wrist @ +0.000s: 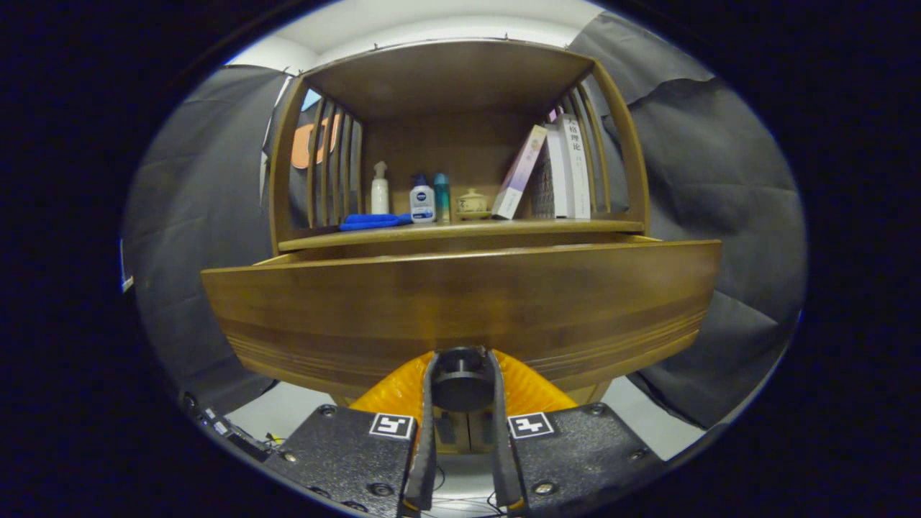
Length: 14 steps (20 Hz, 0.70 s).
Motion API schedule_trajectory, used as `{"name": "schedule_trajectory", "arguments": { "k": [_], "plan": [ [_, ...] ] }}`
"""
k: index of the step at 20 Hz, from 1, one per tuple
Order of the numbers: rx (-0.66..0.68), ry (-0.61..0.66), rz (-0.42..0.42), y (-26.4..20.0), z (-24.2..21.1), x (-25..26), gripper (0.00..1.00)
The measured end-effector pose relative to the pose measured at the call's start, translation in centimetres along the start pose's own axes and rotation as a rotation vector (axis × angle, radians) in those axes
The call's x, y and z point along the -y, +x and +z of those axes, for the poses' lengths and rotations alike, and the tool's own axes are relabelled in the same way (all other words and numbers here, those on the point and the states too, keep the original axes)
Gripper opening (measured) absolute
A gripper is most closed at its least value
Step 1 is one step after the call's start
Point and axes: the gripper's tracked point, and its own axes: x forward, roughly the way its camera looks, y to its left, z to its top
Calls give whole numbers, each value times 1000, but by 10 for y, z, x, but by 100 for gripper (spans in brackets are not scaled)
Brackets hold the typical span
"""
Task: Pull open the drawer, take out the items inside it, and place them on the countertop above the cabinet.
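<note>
On the surface (460, 229) above the drawer, from left to right, a blue cloth (374, 221), a white pump bottle (379, 188), a second bottle (422, 201), a teal tube (442, 197), a small lidded pot (472, 202) and leaning books (554, 173) are lined up, well beyond the tool. Below them the drawer (460, 302) is seen drawn partway out of the cabinet, its wooden front bulging toward the camera. The drawer's contents cannot be seen, being hidden behind the front panel.

At the lower middle of that front, the dark round knob (461, 380) is held by the tool (461, 388), whose fingers are clamped on it from either side.

The pull is judged to be the step in hand, and only part done. It would be done best if the tool were drawn straight back along the drawer's line of travel, level and without twist, so that the knob is not levered out of the fingers and the drawer is not jammed on its runners. A firm grip should be kept until enough of the inside is uncovered. After that, a free spot on the surface, between the cloth and the books, would have to be chosen for the items.
</note>
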Motion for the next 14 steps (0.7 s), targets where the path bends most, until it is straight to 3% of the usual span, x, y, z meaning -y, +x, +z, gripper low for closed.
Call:
{"name": "schedule_trajectory", "arguments": {
  "k": [14],
  "plan": [
    [-29, -20, 46, -80, -41, -6, 34]
  ]
}}
